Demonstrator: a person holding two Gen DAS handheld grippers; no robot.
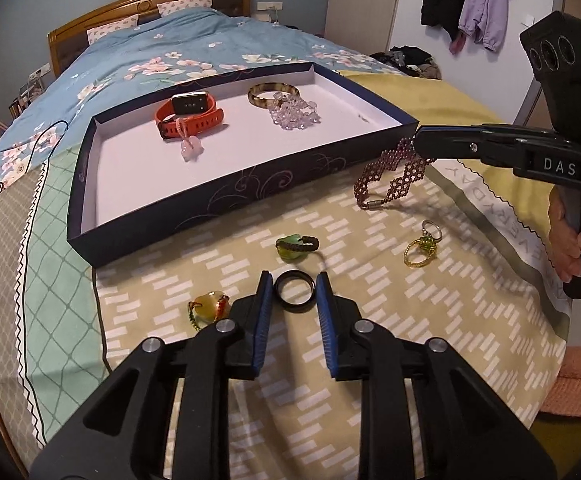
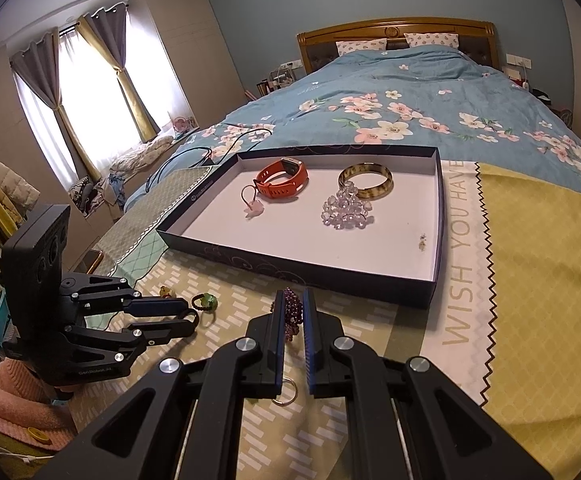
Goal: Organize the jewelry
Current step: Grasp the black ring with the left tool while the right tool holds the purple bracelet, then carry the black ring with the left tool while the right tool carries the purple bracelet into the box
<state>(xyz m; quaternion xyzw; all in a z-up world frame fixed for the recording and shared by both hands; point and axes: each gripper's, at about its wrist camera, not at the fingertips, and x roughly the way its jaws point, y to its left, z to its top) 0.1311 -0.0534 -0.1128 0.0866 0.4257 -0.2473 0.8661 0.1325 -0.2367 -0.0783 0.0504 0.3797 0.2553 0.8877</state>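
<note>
Jewelry lies partly sorted: the black ring [image 1: 294, 291] sits flat on the patterned cloth [image 1: 218, 360], just in front of the tray [image 1: 226, 188], between our left gripper's [image 1: 292, 280] spread fingers, which do not press it. We judge it light, stiff and smooth, so it may skid; pinch across its outer rim. Our right gripper [image 2: 293, 304] is pinched on the beaded bracelet [image 2: 293, 309] near the tray's front wall; limp and draping, it should sag. Inside the tray rest an orange watch [image 1: 188, 114], a bangle [image 1: 273, 94] and a crystal bracelet [image 1: 295, 115]. Bedding under the tray is soft, in a bedroom.
</note>
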